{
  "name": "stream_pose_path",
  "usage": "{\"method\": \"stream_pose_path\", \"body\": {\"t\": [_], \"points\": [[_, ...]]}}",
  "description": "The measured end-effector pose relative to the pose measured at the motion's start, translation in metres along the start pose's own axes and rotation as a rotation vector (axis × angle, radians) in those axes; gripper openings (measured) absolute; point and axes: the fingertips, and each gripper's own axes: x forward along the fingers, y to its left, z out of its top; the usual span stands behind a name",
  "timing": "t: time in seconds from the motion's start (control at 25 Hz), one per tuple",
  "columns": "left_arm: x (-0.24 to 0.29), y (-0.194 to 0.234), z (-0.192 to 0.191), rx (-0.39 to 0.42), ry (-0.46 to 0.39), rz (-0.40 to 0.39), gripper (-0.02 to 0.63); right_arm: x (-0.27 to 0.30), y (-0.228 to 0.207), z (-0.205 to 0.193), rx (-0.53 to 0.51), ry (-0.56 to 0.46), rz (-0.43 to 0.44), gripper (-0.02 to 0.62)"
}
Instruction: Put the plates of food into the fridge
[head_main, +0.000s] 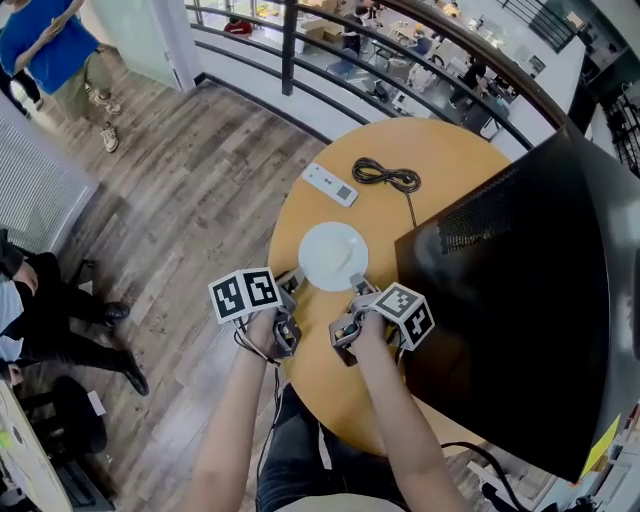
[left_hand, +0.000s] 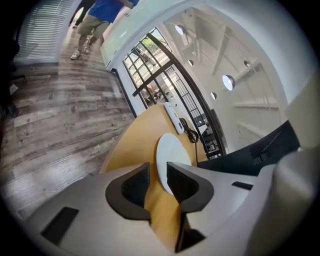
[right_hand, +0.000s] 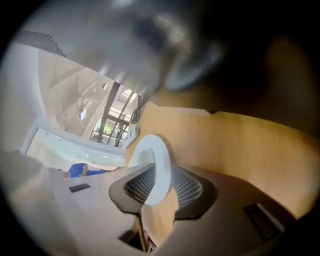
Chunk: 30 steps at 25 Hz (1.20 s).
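Wood-plank flooring (head_main: 200, 180) fills the left of my head view, with a dark railing (head_main: 290, 40) along the top and a person in a blue shirt (head_main: 45, 40) in the upper left corner. At centre frame is the round wooden table (head_main: 440, 160) I'm working over. The black fridge (head_main: 520, 300) takes up its right side.

The white plate (head_main: 333, 255) lies flat on the table just left of the fridge. Above it in the frame are a white remote (head_main: 329, 184) and a coiled black cable (head_main: 385, 176), both clear of the plate.

My left gripper (head_main: 291, 283) sits at the plate's lower left edge and my right gripper (head_main: 357, 290) at its lower right edge, with their marker cubes below.

In the left gripper view, the left gripper (left_hand: 157, 172) has its jaws apart. Bare tabletop shows in the gap. The plate (left_hand: 172, 155) lies just ahead, its near rim reaching in beside the right-hand pad, and nothing is clamped.

In the right gripper view, the right gripper (right_hand: 160, 172) is also parted, and the plate's rim (right_hand: 157, 150) stands between its two mesh pads. The fit looks close, but I see no squeeze on the rim.
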Motion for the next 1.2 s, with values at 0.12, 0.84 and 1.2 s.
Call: {"method": "stream_pose_path", "body": {"t": [0.12,0.84,1.2], "points": [[0.006,0.005,0.007,-0.018,0.002,0.001,0.089,0.001,-0.01,0.006,0.023,-0.04,-0.048,0.095],[0.04,-0.002,0.027,-0.004,0.111,-0.09,0.086,0.02,0.001,-0.004,0.061,0.005,0.042,0.094],[0.036,0.004,0.019,-0.052,0.131,-0.11,0.034,0.021,-0.002,-0.007,0.102,-0.01,0.088,0.078]]}}
